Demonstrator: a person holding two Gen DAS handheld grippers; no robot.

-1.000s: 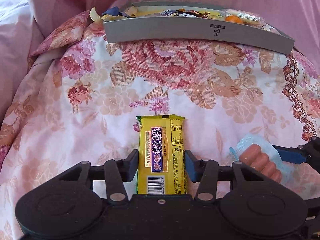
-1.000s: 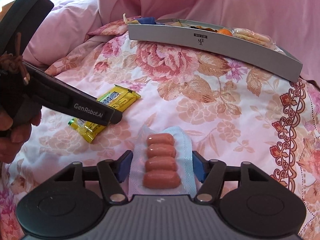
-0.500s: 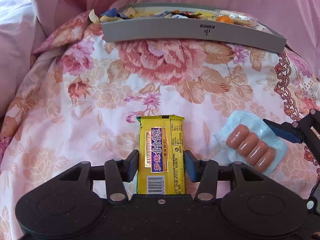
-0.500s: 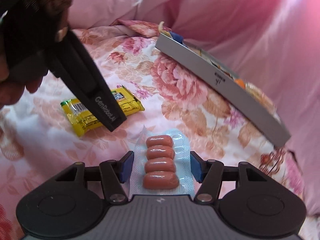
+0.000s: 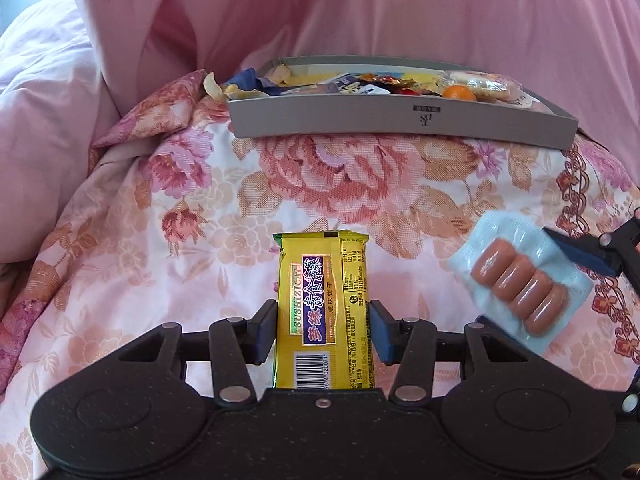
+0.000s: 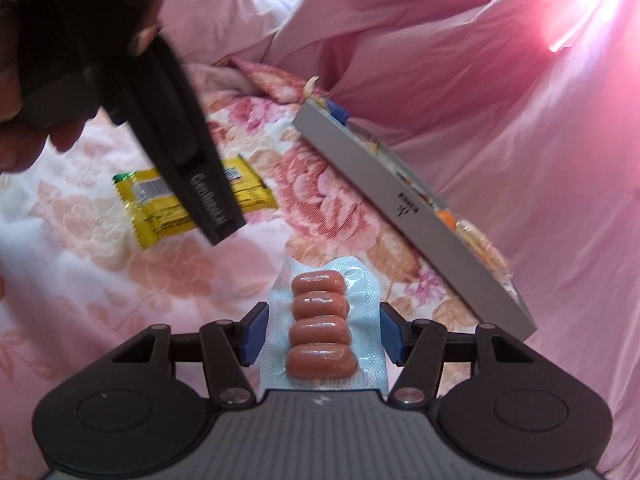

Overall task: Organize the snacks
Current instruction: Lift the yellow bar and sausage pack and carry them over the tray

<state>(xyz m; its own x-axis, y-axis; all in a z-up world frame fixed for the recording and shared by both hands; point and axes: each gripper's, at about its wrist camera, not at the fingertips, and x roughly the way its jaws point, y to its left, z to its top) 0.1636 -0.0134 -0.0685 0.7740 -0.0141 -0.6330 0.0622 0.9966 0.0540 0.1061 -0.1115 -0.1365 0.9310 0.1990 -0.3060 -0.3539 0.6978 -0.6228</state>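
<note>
Holding a snack in each hand, you have both above the flowered bedspread [image 5: 168, 280]. Your left hand-held gripper [image 5: 323, 330] has its blue pads closed against the long sides of the yellow biscuit packet [image 5: 324, 300], which points lengthwise away from you with its barcode end nearest the gripper body. Your right hand-held gripper [image 6: 322, 330] carries the pale blue pack of four small sausages [image 6: 322, 328] between its fingers; the pads sit at the pack's two side edges, closed in on it, and in the left wrist view that pack [image 5: 520, 284] hangs tilted just to the right of the yellow packet, not touching it. Toward the far edge of the bed sits the grey tray [image 5: 400, 124], resting on the bedspread and already loaded with mixed snacks, including wrapped sweets and a small orange fruit [image 5: 459, 93]. Behind the tray rises a pink quilt [image 5: 400, 8]. Both held snacks are well short of the tray.
</note>
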